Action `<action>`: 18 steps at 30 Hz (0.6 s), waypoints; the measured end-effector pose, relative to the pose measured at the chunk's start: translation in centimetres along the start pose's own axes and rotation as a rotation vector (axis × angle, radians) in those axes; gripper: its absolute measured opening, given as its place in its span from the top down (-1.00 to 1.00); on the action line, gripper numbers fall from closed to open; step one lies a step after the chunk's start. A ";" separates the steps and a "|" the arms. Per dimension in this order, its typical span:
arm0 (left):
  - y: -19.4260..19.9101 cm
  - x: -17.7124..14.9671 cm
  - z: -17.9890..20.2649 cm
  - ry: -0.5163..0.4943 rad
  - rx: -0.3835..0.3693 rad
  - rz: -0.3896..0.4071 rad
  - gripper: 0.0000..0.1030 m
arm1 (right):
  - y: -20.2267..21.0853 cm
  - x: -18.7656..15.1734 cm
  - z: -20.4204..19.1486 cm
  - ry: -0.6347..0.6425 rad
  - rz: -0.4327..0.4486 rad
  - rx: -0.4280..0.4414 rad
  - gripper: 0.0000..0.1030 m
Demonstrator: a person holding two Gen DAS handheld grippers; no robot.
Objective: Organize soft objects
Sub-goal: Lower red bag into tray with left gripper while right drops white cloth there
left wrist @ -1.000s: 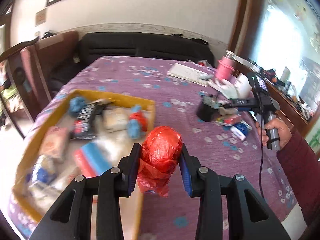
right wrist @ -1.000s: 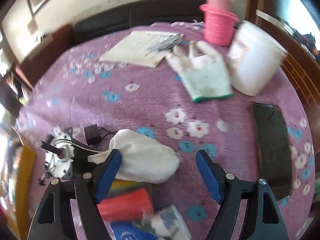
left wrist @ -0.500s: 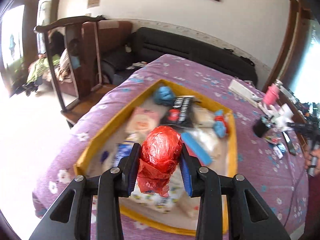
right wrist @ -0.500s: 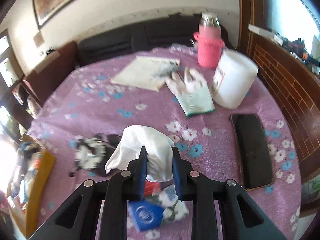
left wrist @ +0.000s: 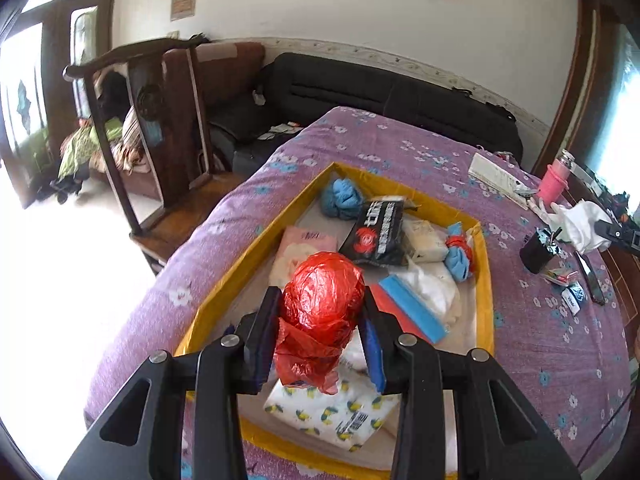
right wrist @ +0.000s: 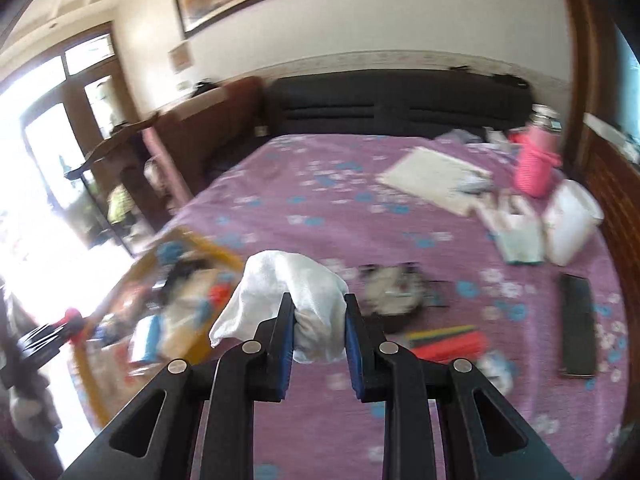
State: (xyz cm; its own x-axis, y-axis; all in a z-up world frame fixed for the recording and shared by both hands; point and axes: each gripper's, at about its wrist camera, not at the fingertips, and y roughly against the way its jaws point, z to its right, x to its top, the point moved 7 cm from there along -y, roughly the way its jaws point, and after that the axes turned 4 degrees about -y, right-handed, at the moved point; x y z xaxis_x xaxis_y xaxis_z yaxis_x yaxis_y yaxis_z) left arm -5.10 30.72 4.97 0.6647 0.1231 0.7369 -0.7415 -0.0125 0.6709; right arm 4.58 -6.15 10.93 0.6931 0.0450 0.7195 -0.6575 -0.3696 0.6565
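Note:
My left gripper [left wrist: 320,304] is shut on a crumpled red plastic ball [left wrist: 322,300], held above the near end of a yellow-rimmed box [left wrist: 484,280]. The box holds several soft packs, blue cloths and tissue packets. My right gripper [right wrist: 318,324] is shut on a bunched white cloth [right wrist: 292,284], lifted off the purple flowered tablecloth [right wrist: 320,184]. In the right wrist view the yellow-rimmed box [right wrist: 216,252] lies blurred at the left, and the red plastic ball [right wrist: 72,316] shows small at the far left edge. The white cloth [left wrist: 584,220] also appears at the far right of the left wrist view.
A black phone [right wrist: 578,316], a white tub [right wrist: 572,228], a pink bottle [right wrist: 536,168], a white glove [right wrist: 516,228], papers [right wrist: 436,180] and a small black motor [right wrist: 392,284] sit on the table's right side. A wooden chair [left wrist: 160,128] and dark sofa [left wrist: 380,96] stand beyond.
My right gripper shut on the white cloth and lifted it, swinging left toward the box. My left gripper carried the red ball leftward over the box, then held still.

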 end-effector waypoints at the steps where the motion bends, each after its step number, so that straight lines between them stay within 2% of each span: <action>1: 0.0 0.4 0.1 -0.010 -0.004 0.003 0.29 | -0.2 -0.2 -1.4 0.012 -0.008 0.027 0.52; 7: -0.8 2.2 0.1 -0.044 -0.038 -0.002 0.28 | -1.1 -1.6 -8.1 0.066 -0.055 0.144 0.52; 10: -1.9 3.9 -0.4 -0.013 -0.087 -0.015 0.28 | -2.1 -2.2 -10.6 0.094 -0.075 0.160 0.52; 12: -3.4 5.2 -1.0 0.023 -0.123 -0.038 0.28 | -2.9 -2.8 -12.2 0.092 -0.103 0.181 0.52; 18: -10.3 7.4 -0.6 0.041 -0.146 -0.148 0.28 | -5.4 -4.5 -15.5 0.113 -0.163 0.228 0.51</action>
State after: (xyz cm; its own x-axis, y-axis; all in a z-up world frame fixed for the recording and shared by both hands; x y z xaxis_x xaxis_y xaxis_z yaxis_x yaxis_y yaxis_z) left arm 7.35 32.31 3.48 0.7654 0.1528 0.6251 -0.6432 0.1520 0.7504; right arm 0.46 10.01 7.60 0.7383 0.2192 0.6379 -0.4481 -0.5474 0.7068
